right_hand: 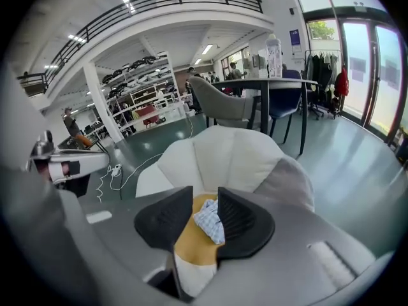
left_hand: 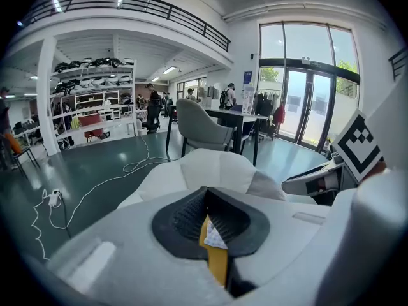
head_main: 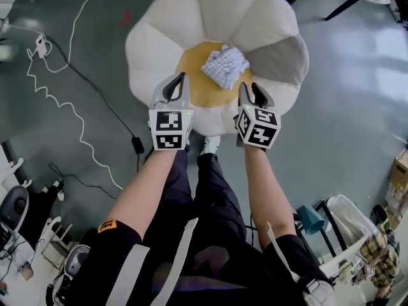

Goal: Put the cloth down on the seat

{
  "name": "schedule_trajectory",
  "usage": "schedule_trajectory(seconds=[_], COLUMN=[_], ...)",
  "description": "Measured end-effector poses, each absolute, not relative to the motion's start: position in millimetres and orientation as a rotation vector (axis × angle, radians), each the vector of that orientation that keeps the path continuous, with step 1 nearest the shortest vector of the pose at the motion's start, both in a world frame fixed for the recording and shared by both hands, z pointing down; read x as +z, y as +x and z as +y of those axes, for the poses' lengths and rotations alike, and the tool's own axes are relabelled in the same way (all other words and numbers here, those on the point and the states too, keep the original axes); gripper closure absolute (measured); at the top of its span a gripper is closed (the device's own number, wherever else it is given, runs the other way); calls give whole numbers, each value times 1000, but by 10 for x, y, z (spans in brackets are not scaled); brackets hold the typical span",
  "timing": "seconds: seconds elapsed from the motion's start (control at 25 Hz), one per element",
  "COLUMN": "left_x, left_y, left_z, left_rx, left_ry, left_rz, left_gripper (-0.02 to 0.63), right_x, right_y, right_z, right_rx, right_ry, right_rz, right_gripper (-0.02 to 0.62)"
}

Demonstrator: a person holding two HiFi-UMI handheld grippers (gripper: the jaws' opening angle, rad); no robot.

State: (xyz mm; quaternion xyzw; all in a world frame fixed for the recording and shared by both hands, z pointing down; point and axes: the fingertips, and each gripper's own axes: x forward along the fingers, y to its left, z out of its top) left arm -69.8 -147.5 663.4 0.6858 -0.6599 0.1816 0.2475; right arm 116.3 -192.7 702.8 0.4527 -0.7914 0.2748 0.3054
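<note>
- Filling the space ahead of and below both grippers, the white petal-backed chair stands on the floor, with its back on the far side from them.
- At the chair's centre is the yellow seat. It lies just beyond the jaw tips in the head view and shows through the gap of each gripper in its own view.
- The cloth, a checked white-and-blue piece, lies crumpled on that seat. It is ahead of the grippers and between their lines, nearer the right one, and touches neither. Judged from this, the putting-down is done: the cloth rests on the seat by its own weight.
- The left gripper hangs above the near edge of the seat. Its pads meet at the tips and clench nothing; the cloth shows only far beyond them.
- The right gripper hangs beside it, its jaws standing a narrow way apart and empty, released from the cloth, which is visible through the gap.
- Little appears to be left, beyond perhaps spreading the bundle flat, if neatness is wanted.
</note>
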Motion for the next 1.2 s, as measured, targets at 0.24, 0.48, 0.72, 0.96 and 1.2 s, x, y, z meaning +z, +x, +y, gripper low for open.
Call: schedule_trajectory(seconds=[0.24,0.48,0.72,0.96,1.2], left_x=[6292,5985,5667,5308,4975], left_y=[-519,-297,-111,43,296], left_z=[-1361,-1143,-886,-673,-470], left_rx=[484,445,448,440,442], left_ry=[1885,1887,1905,1941,2023], left_rz=[-1817,-1808,-1794,-1808,-1783], left_gripper=[606,607,606,607,606], right_x=[6537,6162,5627,5215,4947], right_y=[1267,1318,1377,1455,1540], right_z=[-1803,-1571,-1392,-1236,-1051], right_rx=[666,657,608,561,563], right_ry=[1218,1179,1166,1157,1157], right_rz=[-2154,-2198,-2265,-2339,-2379], right_gripper=[576,594,594,594,594])
